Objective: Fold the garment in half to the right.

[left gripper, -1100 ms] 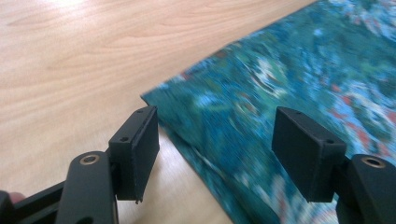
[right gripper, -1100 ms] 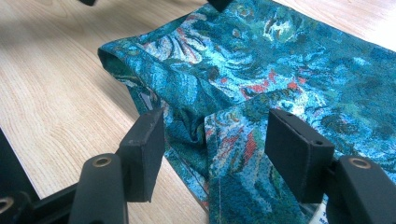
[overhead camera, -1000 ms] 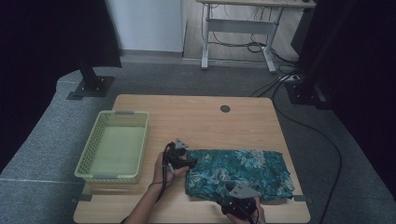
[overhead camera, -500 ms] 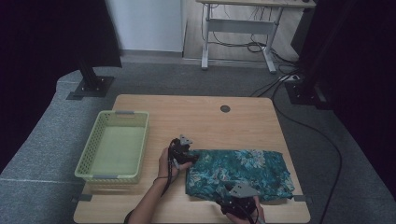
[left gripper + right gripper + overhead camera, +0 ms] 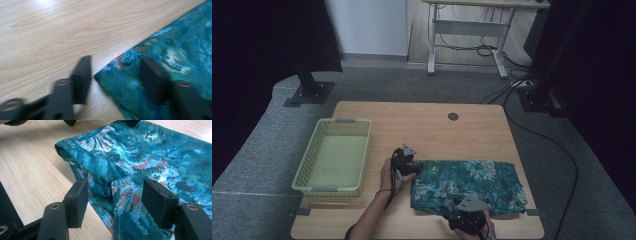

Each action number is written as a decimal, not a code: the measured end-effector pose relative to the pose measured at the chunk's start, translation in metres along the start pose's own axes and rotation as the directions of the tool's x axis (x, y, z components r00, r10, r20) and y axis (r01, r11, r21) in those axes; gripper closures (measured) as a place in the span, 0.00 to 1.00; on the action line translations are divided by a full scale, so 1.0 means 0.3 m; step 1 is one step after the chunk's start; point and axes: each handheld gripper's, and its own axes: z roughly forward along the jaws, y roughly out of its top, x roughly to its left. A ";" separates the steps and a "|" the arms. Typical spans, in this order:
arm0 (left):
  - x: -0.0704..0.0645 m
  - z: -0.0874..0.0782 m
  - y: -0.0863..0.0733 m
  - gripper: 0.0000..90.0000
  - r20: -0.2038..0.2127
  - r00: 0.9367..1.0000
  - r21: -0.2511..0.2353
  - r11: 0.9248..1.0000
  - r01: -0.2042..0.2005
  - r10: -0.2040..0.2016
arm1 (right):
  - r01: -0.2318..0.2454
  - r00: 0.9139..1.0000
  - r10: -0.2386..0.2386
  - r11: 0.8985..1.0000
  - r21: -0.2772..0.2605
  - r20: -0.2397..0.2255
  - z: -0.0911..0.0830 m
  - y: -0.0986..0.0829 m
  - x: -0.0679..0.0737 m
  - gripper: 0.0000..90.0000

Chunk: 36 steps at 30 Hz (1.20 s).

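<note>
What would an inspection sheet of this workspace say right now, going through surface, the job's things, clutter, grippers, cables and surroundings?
Surface: wooden table, a round dark spot near its far edge.
Job's things: folded teal floral cloth lying flat at the near right.
Clutter: empty green basket at the left.
Grippers: left gripper open, jaws either side of a cloth corner; right gripper open over the cloth's near folded edge.
Cables: a black cable runs across the floor right of the table; more lie under the far desk.
Surroundings: grey carpet, white desk behind, dark stands at both sides.
</note>
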 end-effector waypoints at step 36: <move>-0.085 -0.104 0.072 0.94 0.067 0.992 -0.010 0.994 -0.107 0.108 | 0.085 0.992 -0.086 0.996 -0.018 -0.087 0.064 0.105 0.111 0.44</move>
